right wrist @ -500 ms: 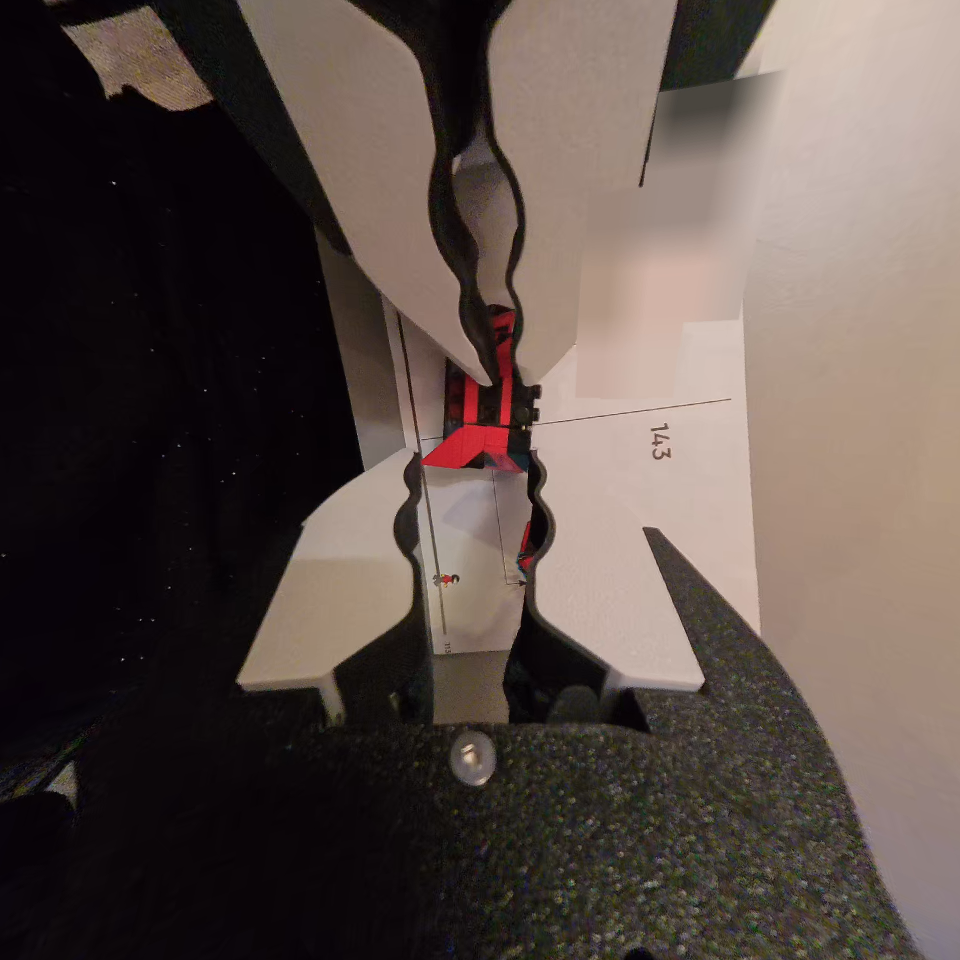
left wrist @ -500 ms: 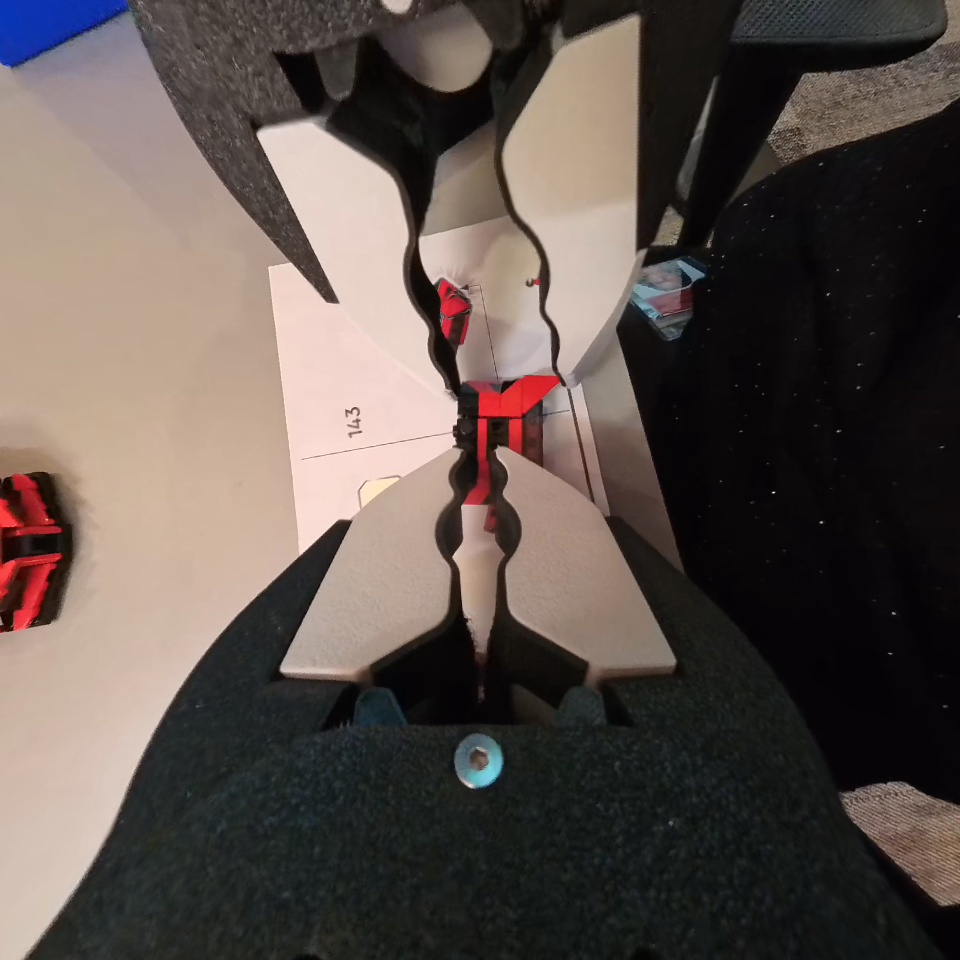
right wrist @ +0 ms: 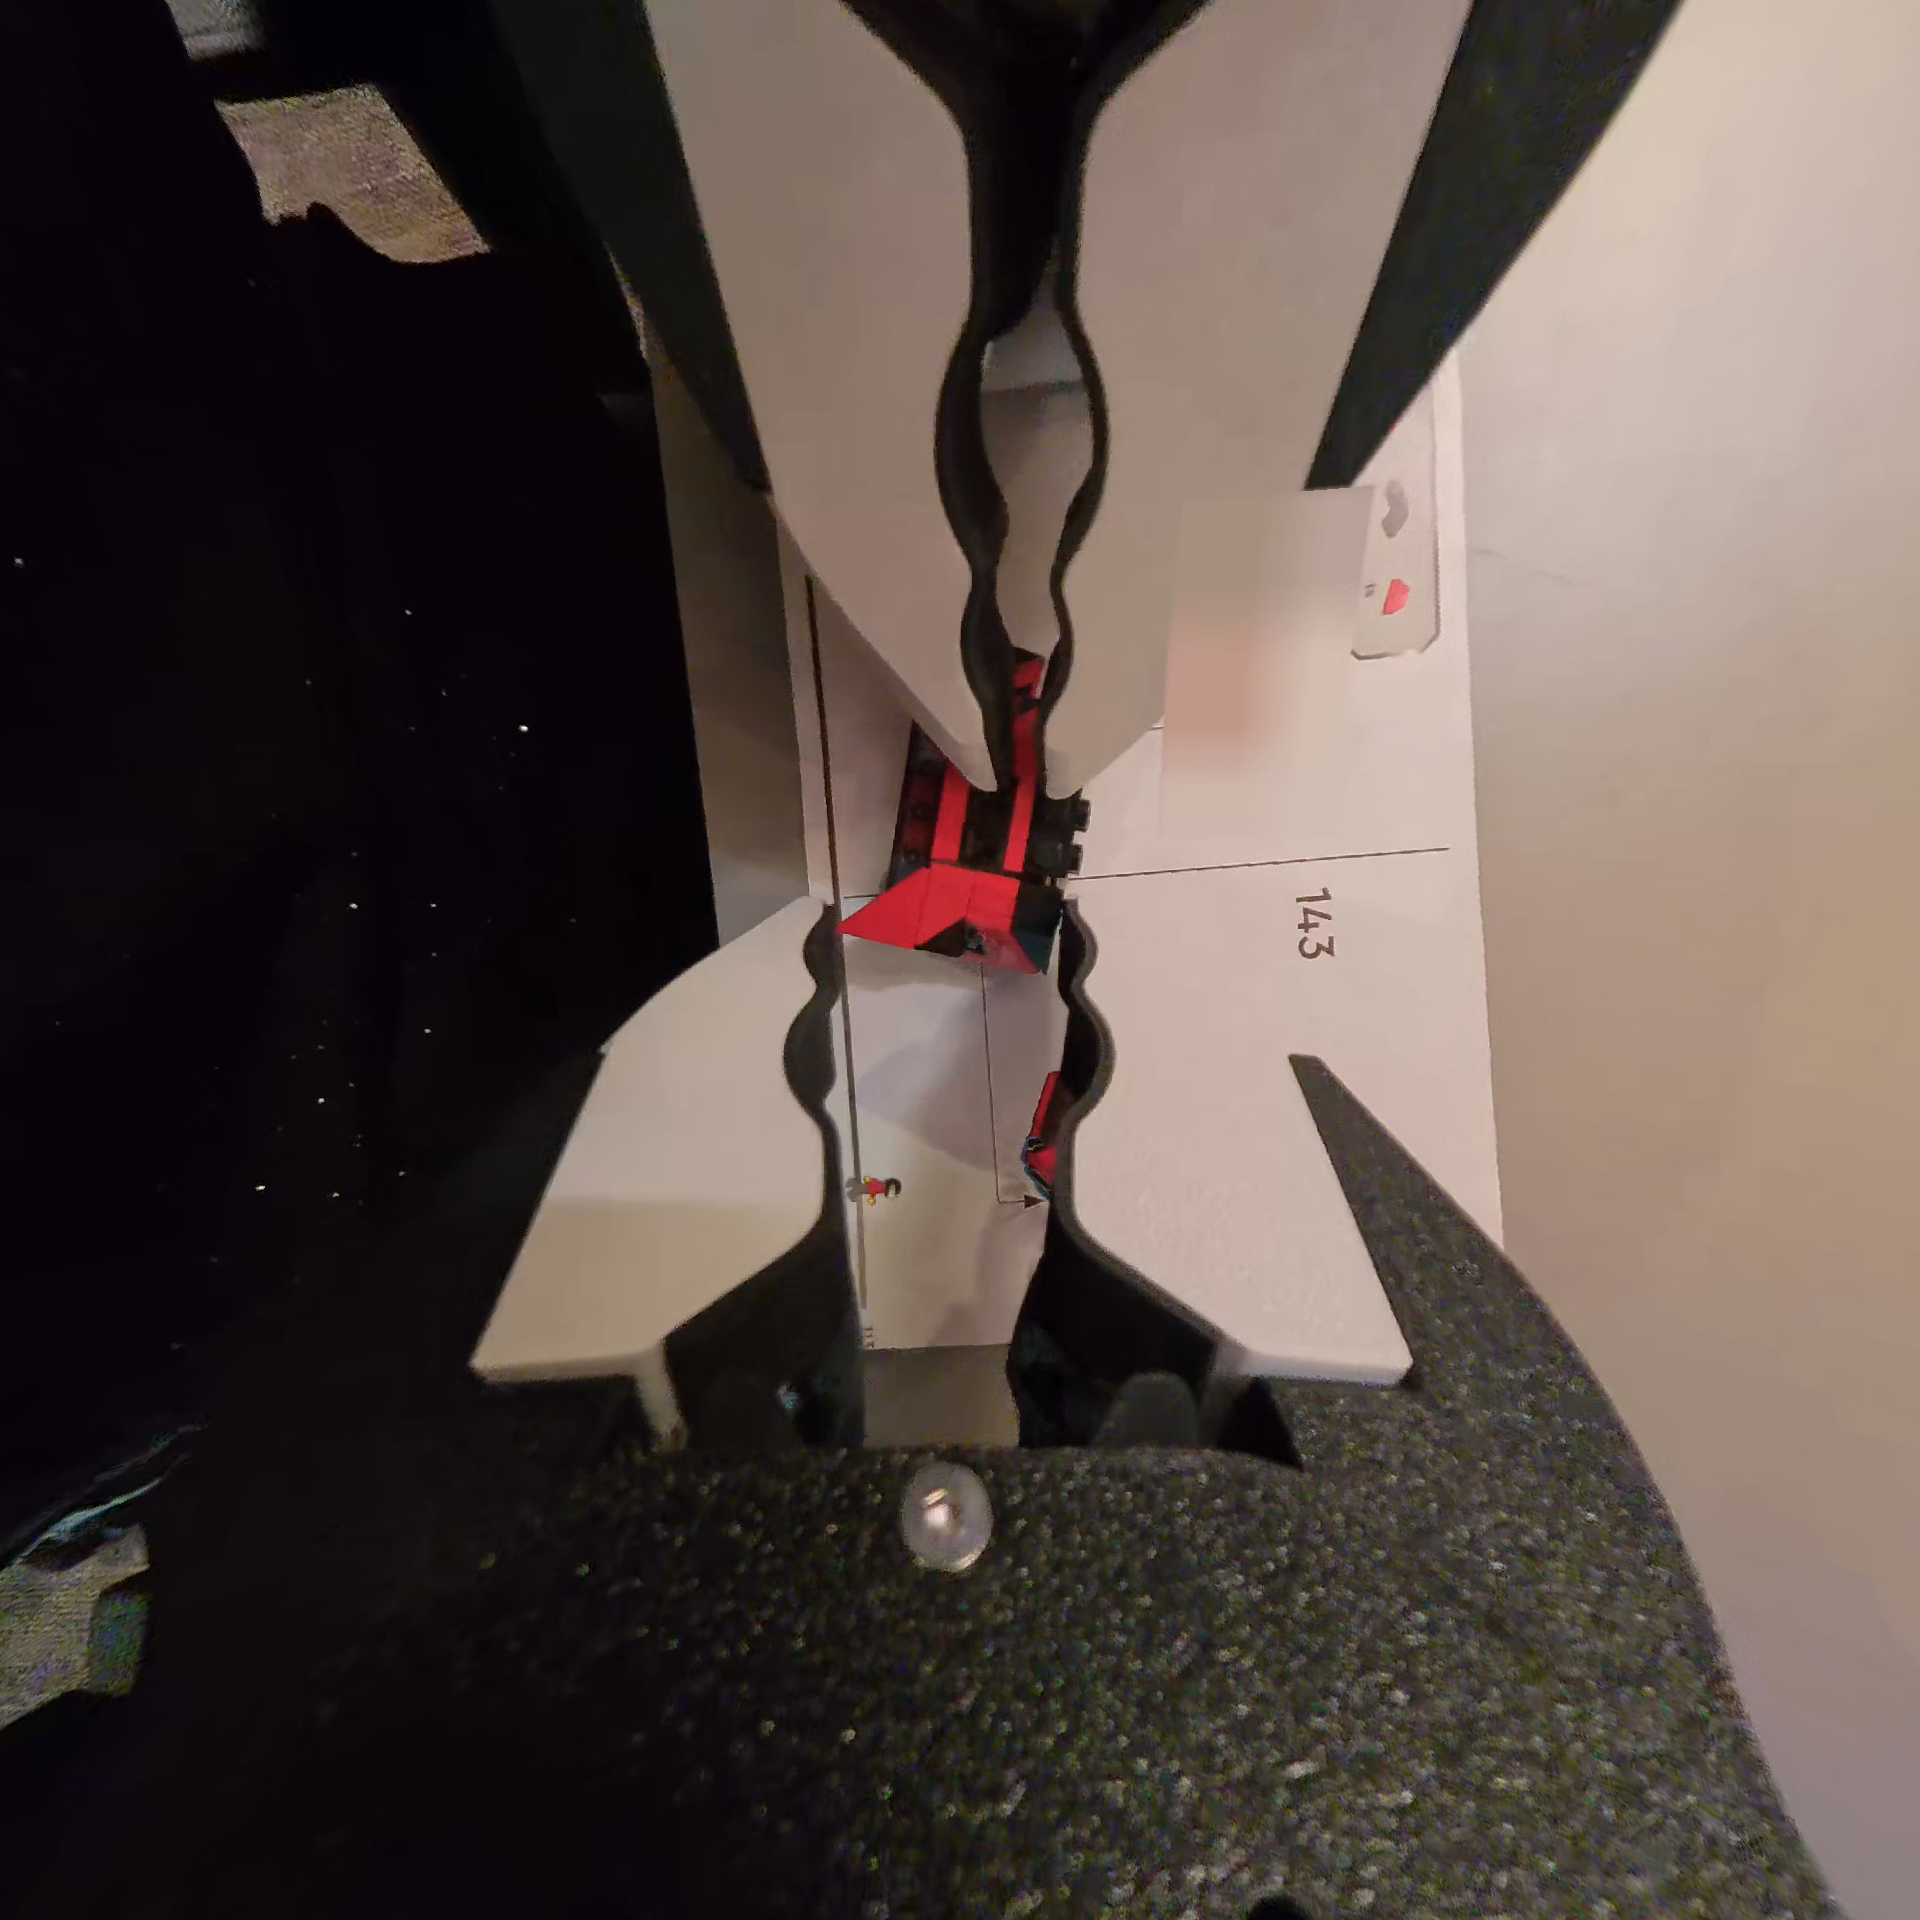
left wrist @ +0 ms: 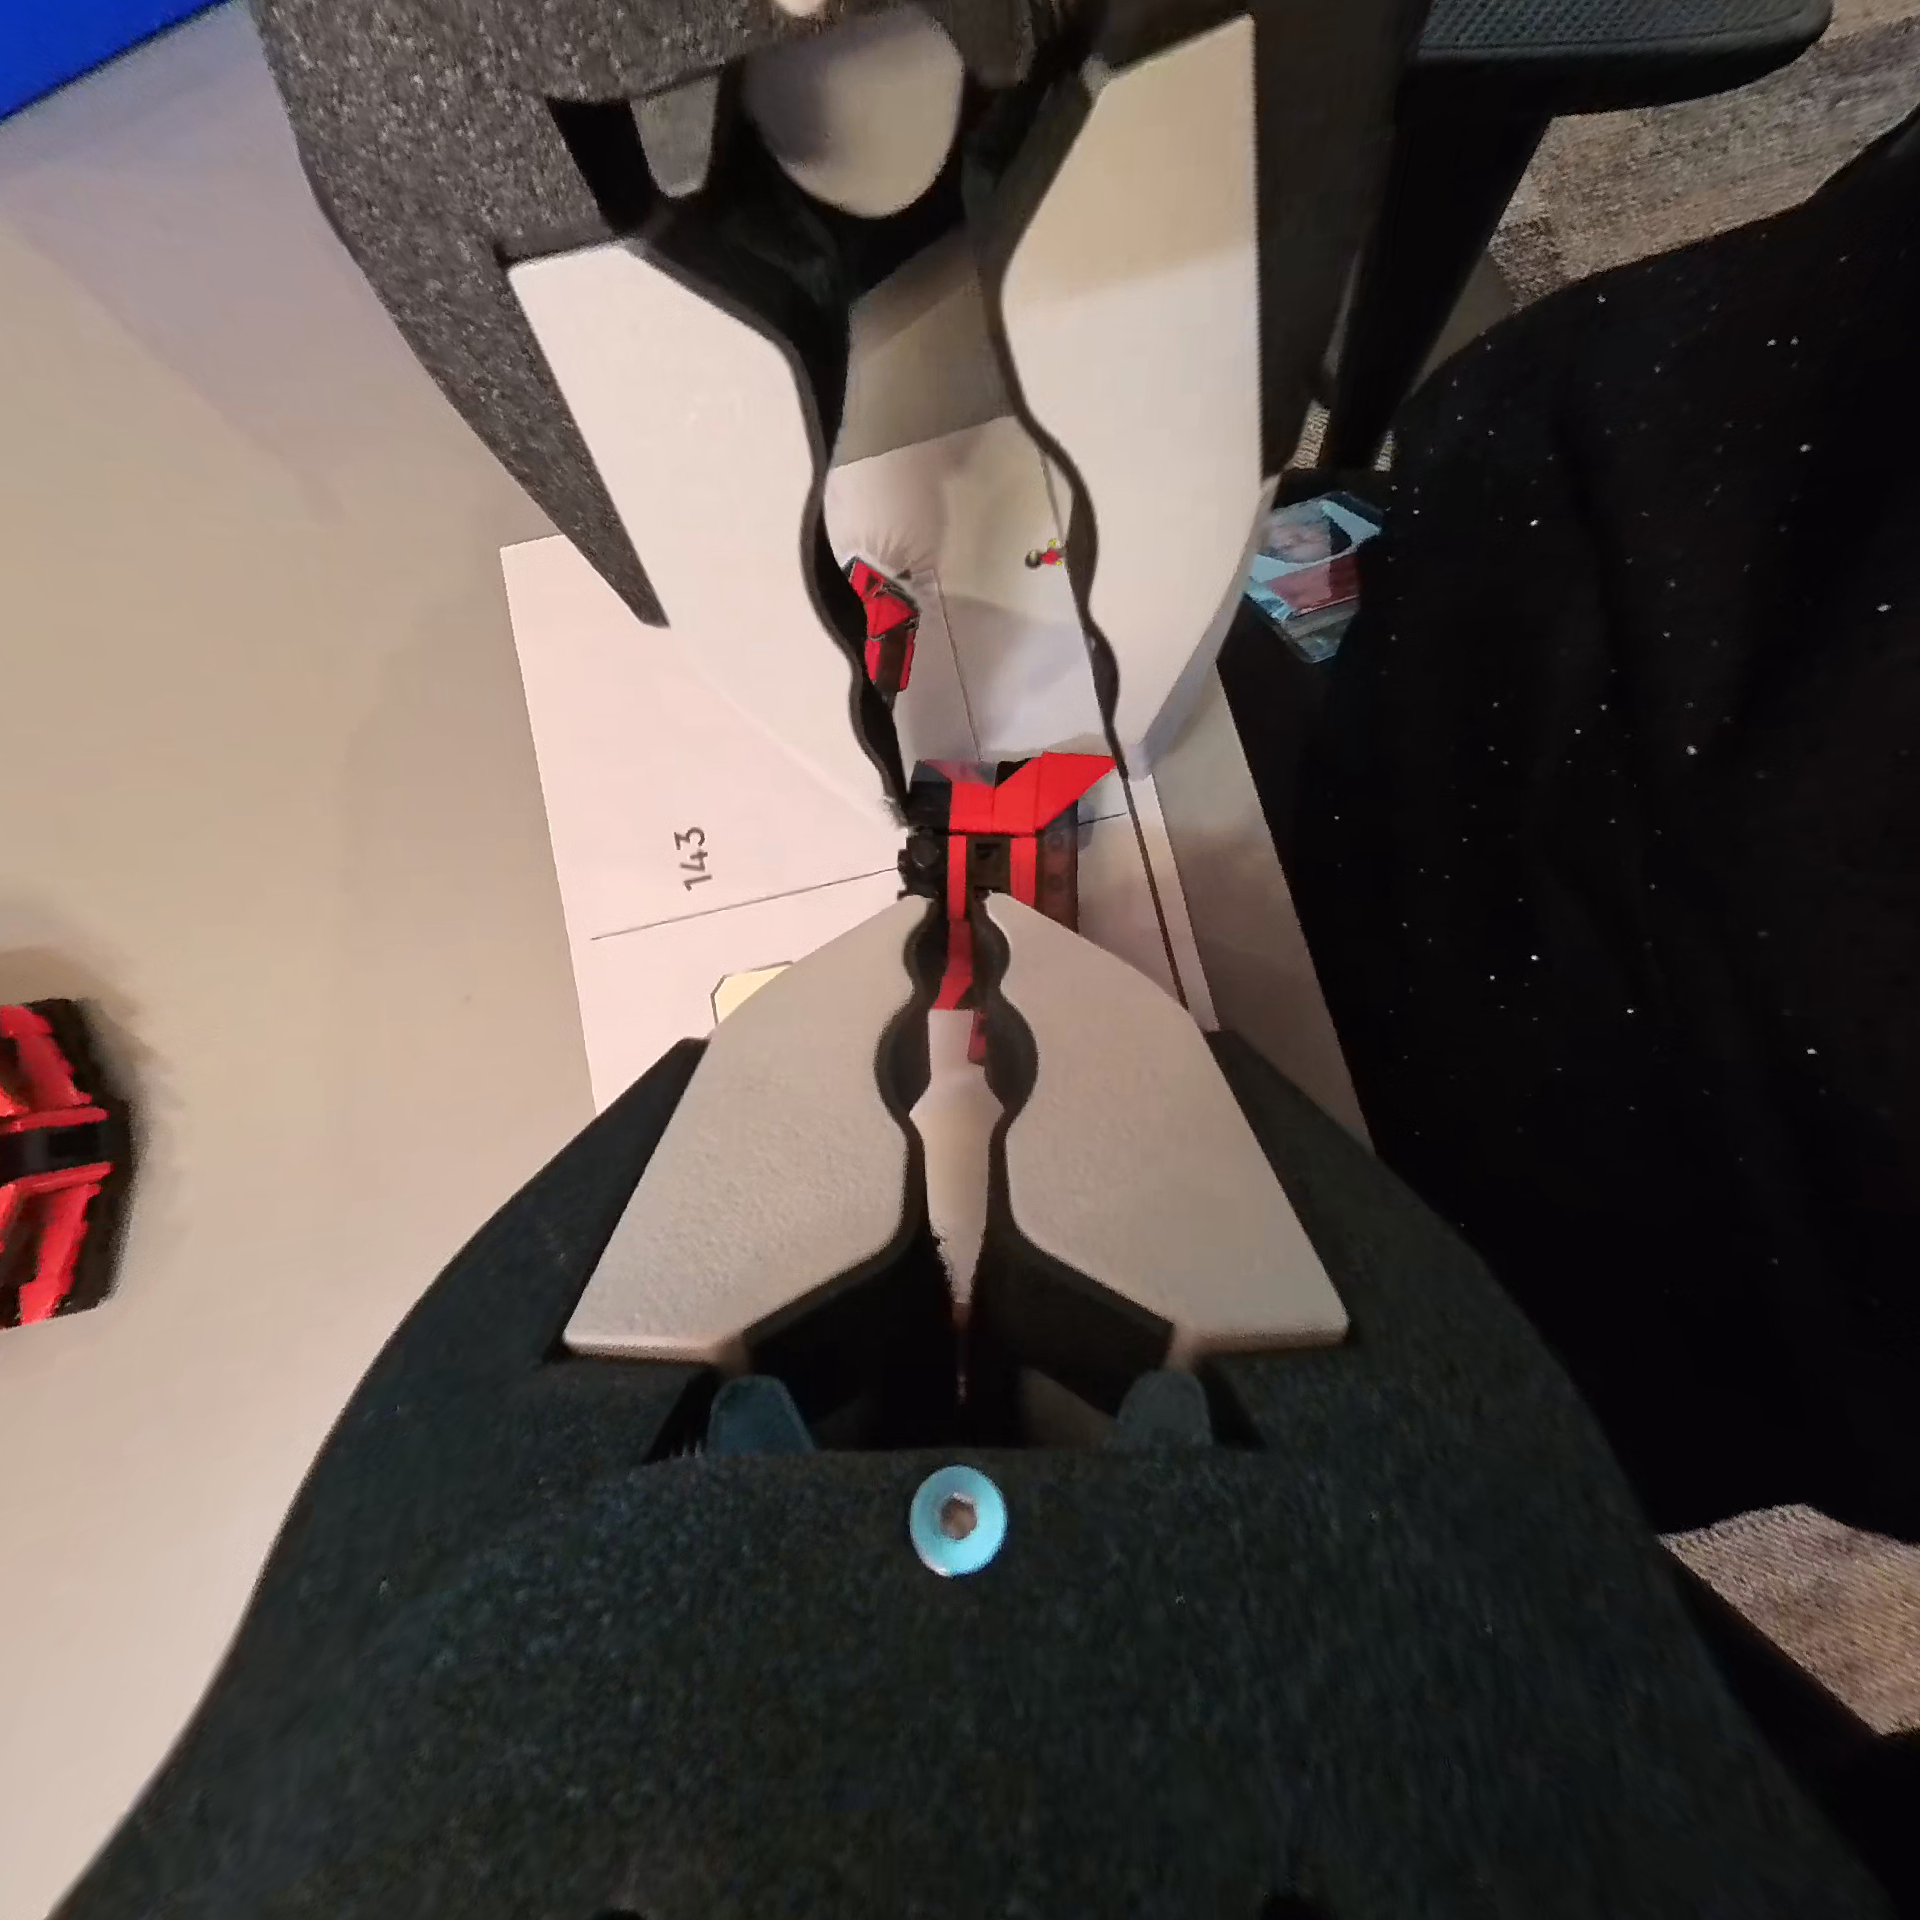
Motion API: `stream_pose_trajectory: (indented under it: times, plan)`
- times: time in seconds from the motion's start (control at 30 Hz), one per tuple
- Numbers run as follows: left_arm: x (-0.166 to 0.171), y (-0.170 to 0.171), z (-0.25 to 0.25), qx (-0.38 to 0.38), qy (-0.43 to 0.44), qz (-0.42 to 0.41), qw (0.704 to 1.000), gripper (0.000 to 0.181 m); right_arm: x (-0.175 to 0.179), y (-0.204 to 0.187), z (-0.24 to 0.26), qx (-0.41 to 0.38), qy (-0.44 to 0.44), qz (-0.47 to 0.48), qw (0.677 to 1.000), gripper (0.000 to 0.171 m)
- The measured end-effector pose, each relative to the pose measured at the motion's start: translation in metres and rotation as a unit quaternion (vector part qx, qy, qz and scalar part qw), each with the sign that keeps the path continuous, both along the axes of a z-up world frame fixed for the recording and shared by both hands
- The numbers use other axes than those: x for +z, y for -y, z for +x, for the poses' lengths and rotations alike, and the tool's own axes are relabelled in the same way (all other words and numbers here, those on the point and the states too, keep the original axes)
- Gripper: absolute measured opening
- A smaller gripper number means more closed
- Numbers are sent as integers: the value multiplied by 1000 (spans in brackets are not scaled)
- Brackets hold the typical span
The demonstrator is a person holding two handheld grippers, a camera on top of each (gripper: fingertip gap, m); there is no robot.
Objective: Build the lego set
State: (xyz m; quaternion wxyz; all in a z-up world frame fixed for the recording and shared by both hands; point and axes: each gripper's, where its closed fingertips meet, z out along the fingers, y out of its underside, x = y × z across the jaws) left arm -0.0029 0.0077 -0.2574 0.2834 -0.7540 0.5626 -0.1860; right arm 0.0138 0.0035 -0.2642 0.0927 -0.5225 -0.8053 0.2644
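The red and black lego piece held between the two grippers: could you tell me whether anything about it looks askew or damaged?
Nothing stands out. The red and black lego piece is gripped at both ends, by the left gripper and the right gripper, above the instruction page, and looks intact.

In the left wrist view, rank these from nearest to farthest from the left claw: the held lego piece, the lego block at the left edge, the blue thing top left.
1. Held lego piece, in the left claw.
2. Lego block, far left on the table.
3. Blue thing, top-left corner.

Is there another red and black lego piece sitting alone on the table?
Yes, a red and black lego piece sits alone on the table.
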Motion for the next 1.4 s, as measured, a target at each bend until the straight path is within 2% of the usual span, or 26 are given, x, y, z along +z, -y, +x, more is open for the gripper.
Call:
stream_pose_trajectory:
  times: [0.27, 0.47, 0.63, 0.77, 0.87, 1.0, 1.13, 1.4]
  plan:
    - [0, -1, 0, -25, -13, -13, 1000, 5, 1, 1, -2, 17, -24, -21, 999, 42]
    - [0, -1, 0, -26, -13, -13, 999, 5, 6, -7, 1, -9, -44, -39, 998, 50]
    - [0, -1, 0, -28, -15, -15, 999, 5, 2, -15, 19, -36, -58, -32, 997, 29]
    - [0, -2, 1, -22, -14, -22, 999, 6, 0, -5, 25, -31, -61, -66, 995, 30]
    - [0, -2, 2, -17, -16, -23, 999, 6, 3, -14, 29, -37, -62, -59, 996, 30]
    - [0, -3, 3, 2, -19, -28, 999, 6, 0, -40, 29, -67, -64, -26, 995, 4]
    - [0, -4, 4, 19, -15, -33, 999, 6, -11, -33, 21, -50, -59, -12, 997, 1]
    - [0, -4, 6, 37, -6, -32, 999, 6, -2, -18, 12, -57, -89, -53, 993, 3]
